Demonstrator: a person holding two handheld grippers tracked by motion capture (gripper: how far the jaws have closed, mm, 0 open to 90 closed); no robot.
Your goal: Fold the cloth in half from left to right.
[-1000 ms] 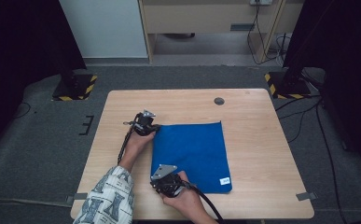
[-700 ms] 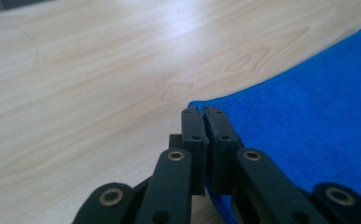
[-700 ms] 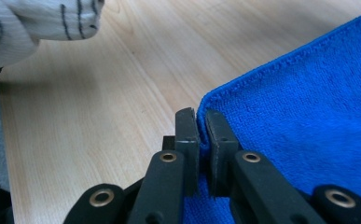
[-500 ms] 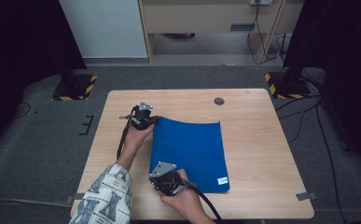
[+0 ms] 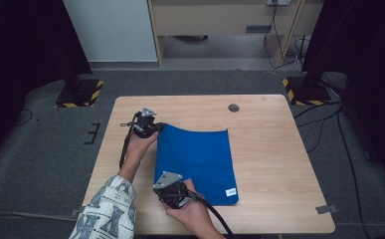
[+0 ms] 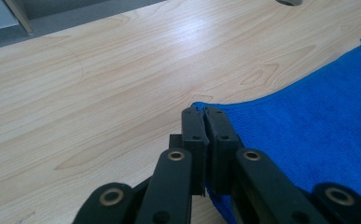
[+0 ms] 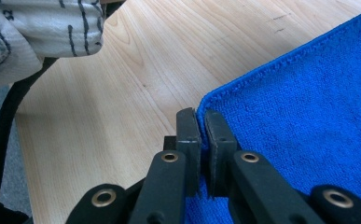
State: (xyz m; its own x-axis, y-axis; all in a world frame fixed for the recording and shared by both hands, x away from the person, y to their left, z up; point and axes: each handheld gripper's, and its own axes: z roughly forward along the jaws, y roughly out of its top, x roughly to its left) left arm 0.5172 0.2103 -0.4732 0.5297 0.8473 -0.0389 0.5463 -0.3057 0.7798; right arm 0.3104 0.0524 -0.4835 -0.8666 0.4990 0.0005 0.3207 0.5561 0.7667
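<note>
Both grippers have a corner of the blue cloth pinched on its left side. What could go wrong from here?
1. The left gripper holds only the tip of the blue cloth; a tug could slip it free.
2. The right gripper also bites close to the hem, so uneven lifting may pull one corner out.
3. The right edge with the white tag lies on the table and may drag or bunch.

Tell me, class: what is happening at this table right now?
A person works a blue cloth on a wooden table. The left hand-held gripper is shut on the cloth's far left corner, and the right hand-held gripper is shut on its near left corner. That left edge is raised off the table, while the right side lies flat.
</note>
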